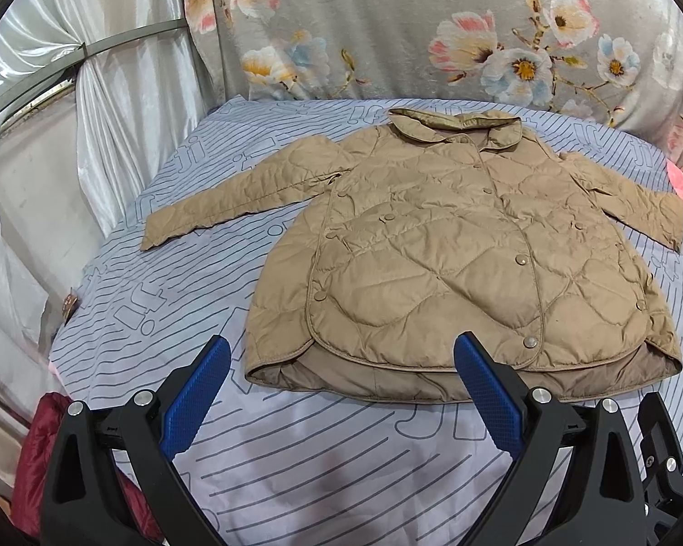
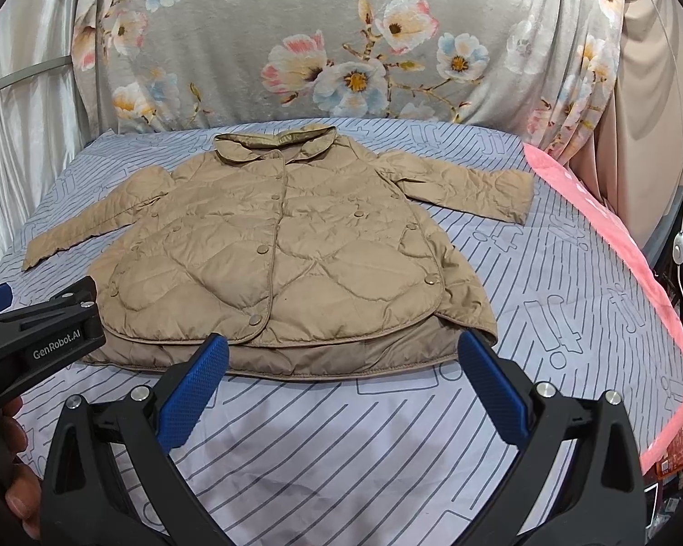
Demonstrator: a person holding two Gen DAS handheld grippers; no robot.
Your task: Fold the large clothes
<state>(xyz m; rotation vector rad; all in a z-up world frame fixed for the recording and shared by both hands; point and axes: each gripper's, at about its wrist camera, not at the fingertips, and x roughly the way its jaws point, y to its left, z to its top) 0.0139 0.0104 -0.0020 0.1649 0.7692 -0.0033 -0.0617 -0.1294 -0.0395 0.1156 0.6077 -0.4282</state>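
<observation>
A tan quilted jacket point(image 1: 437, 255) point(image 2: 277, 255) lies flat and buttoned on the striped bed sheet point(image 1: 296, 455) point(image 2: 341, 446), collar at the far end, both sleeves spread out to the sides. My left gripper point(image 1: 341, 355) hangs open just before the jacket's near hem, its blue pads wide apart and holding nothing. My right gripper point(image 2: 344, 350) is open too, above the hem's right half, with nothing between its pads. In the right wrist view the left gripper's black body point(image 2: 45, 332) shows at the left edge, held by a hand point(image 2: 18, 477).
A floral grey cloth point(image 1: 432, 22) point(image 2: 341, 36) hangs behind the bed. Silvery curtains point(image 1: 68, 159) stand on the left. A pink cloth point(image 2: 614, 264) runs along the bed's right edge. A dark red garment point(image 1: 45, 455) lies at the bed's near left corner.
</observation>
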